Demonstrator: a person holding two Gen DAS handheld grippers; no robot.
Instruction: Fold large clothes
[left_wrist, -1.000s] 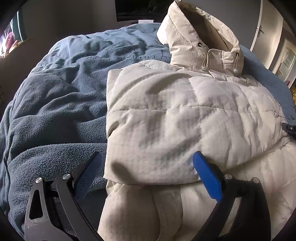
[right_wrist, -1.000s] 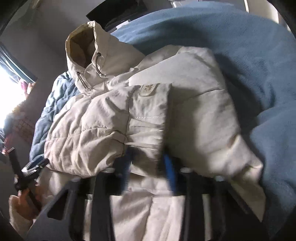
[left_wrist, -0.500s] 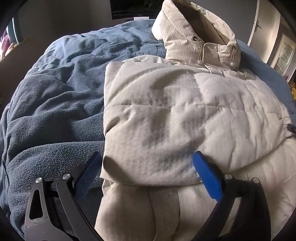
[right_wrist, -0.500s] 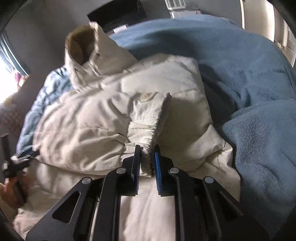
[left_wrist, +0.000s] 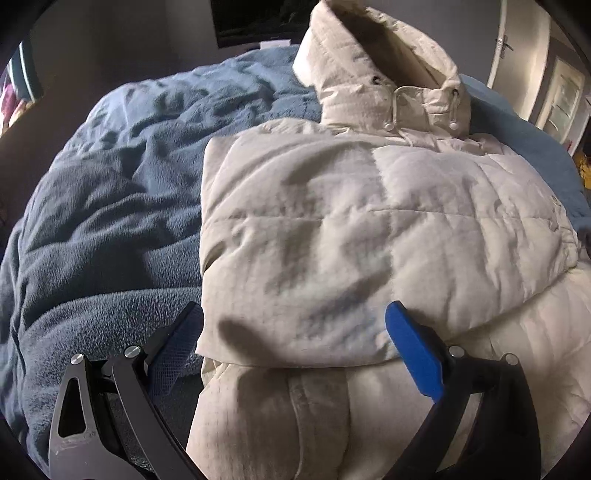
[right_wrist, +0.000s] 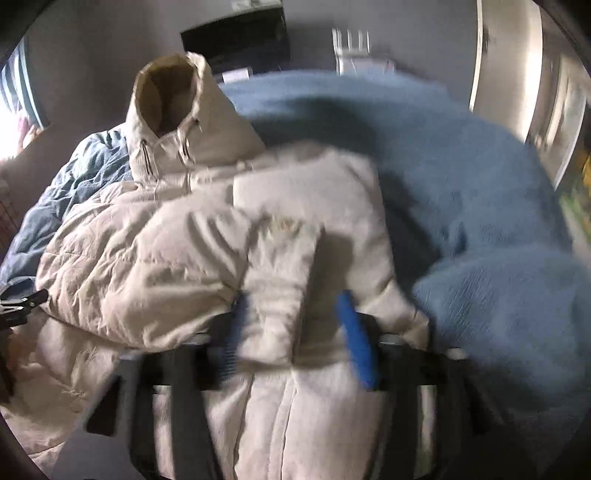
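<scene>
Leftmost, rumpled blue fleece blanket covers the bed. Left gripper hovers low over the near edge of the folded sleeve, fingers spread wide, holding nothing. Cream puffer jacket lies flat on the blanket, sleeves folded across the chest, hood propped up at the far end. Right gripper, blurred, has its blue pads parted on either side of the sleeve cuff, not pinching it.

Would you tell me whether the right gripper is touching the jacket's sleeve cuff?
Cannot tell: in the blurred right wrist view the right gripper is open around the sleeve cuff, neither contact nor gap showing plainly.
</scene>
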